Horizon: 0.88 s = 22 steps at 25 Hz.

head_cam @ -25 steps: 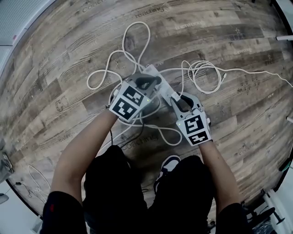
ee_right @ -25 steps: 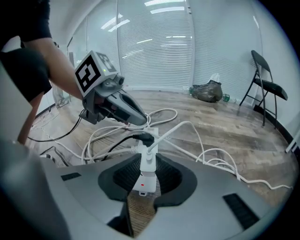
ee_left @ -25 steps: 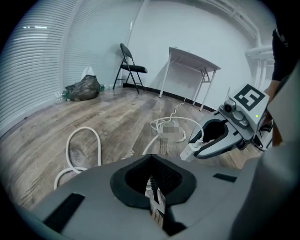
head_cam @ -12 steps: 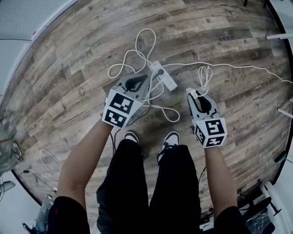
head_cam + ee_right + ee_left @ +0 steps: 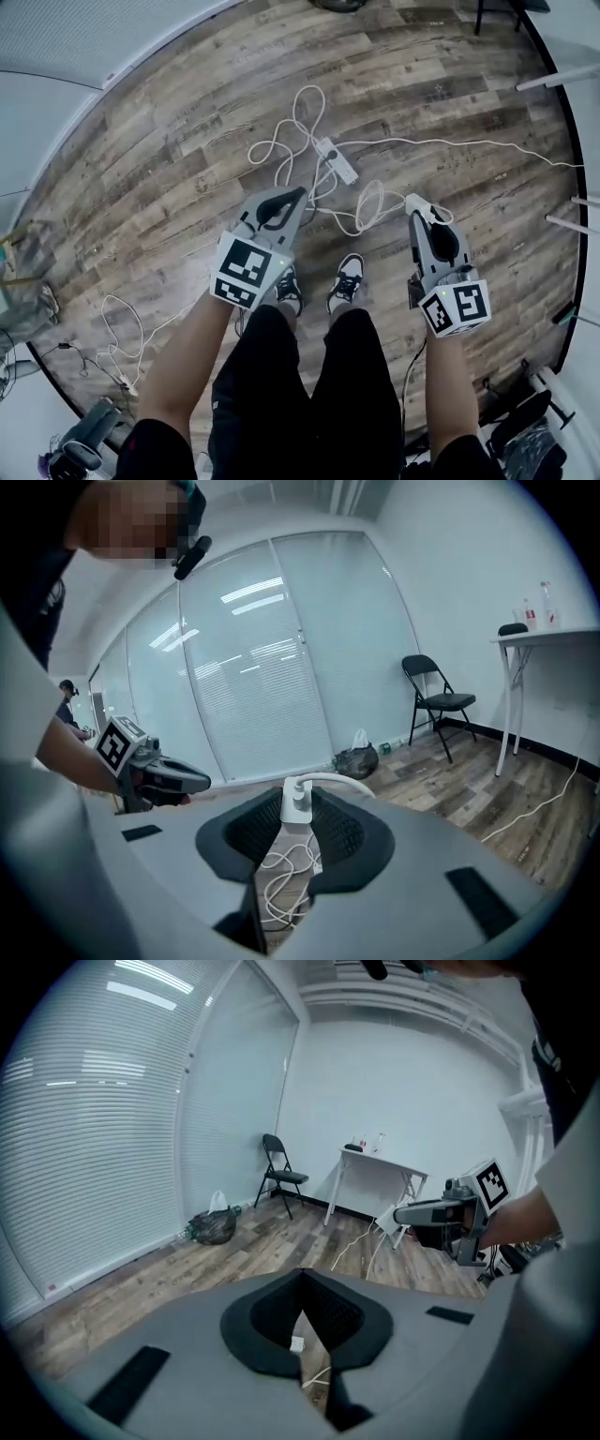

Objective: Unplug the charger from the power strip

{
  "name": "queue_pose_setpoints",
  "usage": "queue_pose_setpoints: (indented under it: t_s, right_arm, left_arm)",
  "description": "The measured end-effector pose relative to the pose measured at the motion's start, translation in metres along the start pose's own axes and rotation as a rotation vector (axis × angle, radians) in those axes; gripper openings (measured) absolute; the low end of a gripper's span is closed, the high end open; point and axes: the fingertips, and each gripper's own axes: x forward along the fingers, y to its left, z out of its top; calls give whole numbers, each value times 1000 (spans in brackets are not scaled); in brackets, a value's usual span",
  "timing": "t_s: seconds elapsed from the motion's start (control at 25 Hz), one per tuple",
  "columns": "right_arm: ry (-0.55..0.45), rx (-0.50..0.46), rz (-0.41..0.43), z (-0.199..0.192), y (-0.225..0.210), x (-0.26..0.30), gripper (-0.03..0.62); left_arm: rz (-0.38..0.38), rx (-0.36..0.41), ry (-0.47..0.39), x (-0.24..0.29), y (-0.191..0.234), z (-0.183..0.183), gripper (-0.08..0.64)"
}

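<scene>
We look steeply down on a person's bare forearms, dark trousers and black-and-white shoes [image 5: 348, 279] standing on a grey-brown wood-plank floor [image 5: 169, 159]. At the centre-left of the head view, the left grey hand-held gripper [image 5: 298, 194] points toward the top of the frame; in its own view the jaw tips meet with nothing between them. At the centre-right, the right grey hand-held gripper [image 5: 417, 202] is clamped on the small white block-shaped charger [image 5: 296, 803], which stands upright between the jaw pads in the middle of the right gripper view. A white cable [image 5: 330, 780] arches out of the charger's top and hangs in loops below the jaws. The long white power strip [image 5: 338, 161] lies on the floor in the upper centre of the head view, among more white cord loops, well apart from the charger. In the right gripper view, a black folding chair [image 5: 436, 700] stands at the right beside a wall of glass with blinds, a dark bag [image 5: 356, 761] on the floor near it.
</scene>
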Motion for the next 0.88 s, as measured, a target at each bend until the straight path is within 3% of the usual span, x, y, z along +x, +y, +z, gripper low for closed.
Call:
queue_pose_setpoints:
  t_s: [0.2, 0.52, 0.88]
  right_arm:
    - [-4, -109, 28, 90, 75, -61, 107]
    - [-97, -49, -33, 229, 150, -157, 107]
    - [-173, -102, 39, 333, 185, -236, 107]
  left_arm:
    - [43, -44, -80, -107, -14, 85, 18]
    - [115, -96, -205, -277, -30, 203, 18]
    - [171, -92, -284, -371, -87, 284, 18]
